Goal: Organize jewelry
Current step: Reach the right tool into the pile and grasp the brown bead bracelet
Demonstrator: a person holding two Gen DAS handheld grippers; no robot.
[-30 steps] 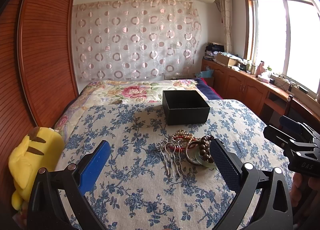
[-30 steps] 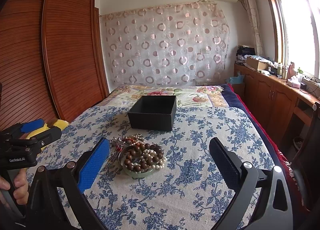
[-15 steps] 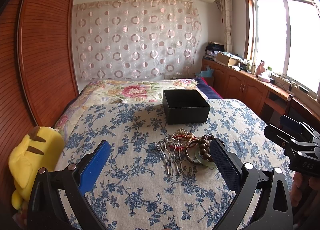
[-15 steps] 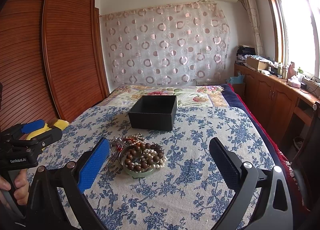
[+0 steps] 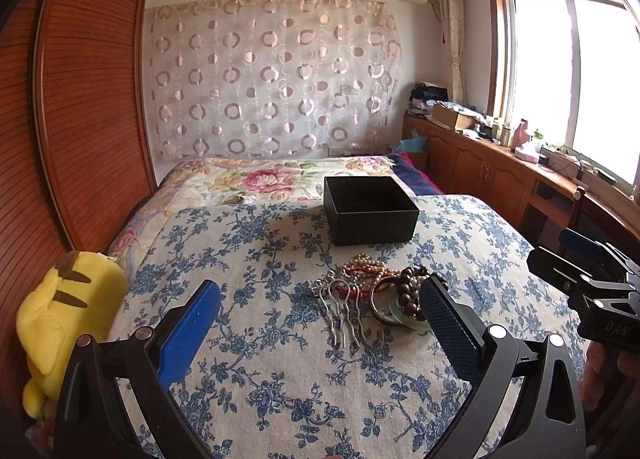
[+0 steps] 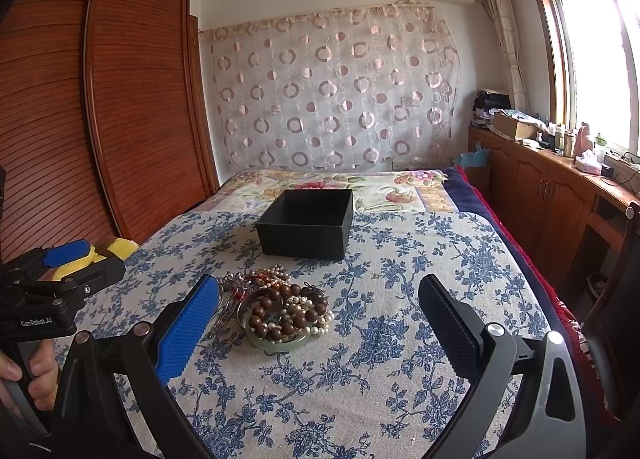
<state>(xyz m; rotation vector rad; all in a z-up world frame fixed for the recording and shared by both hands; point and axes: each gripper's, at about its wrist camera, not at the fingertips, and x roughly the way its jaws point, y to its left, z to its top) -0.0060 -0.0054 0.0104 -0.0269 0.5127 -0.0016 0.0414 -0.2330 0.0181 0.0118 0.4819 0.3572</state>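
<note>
- Currently nothing is picked: left tongs (image 5: 320, 323) and right tongs (image 6: 318, 319) both spread wide, empty, hovering over the blue-floral bedspread (image 6: 420, 339).
- Tangled jewelry pile (image 6: 280, 307) sits mid-bed: dark wooden bead bracelet (image 6: 288, 311), white pearl strand (image 6: 320, 319), pale green jade bangle (image 6: 276, 343) underneath, silver pronged hair comb (image 5: 344, 307) on its left side, red cord pieces at the far edge.
- Open black square cardboard box (image 6: 304, 235) sits just beyond the pile, apart from it; its floor is not visible from here.
- Step, as I read it: first pick out of the pile.
- Suggest taking the outliers first. Comb prongs stick out toward the near side, clear of the beads, so the left tongs could pinch across the prongs.
- Lift slowly; strands look interlocked, so one piece may drag others.
- Bedspread is soft, so pressing down will sink and scatter beads. Come in low and level.
- Bangle last: smooth, rounded, likely slippery; pinch across its rim.
- Release low inside the box, not from above.
</note>
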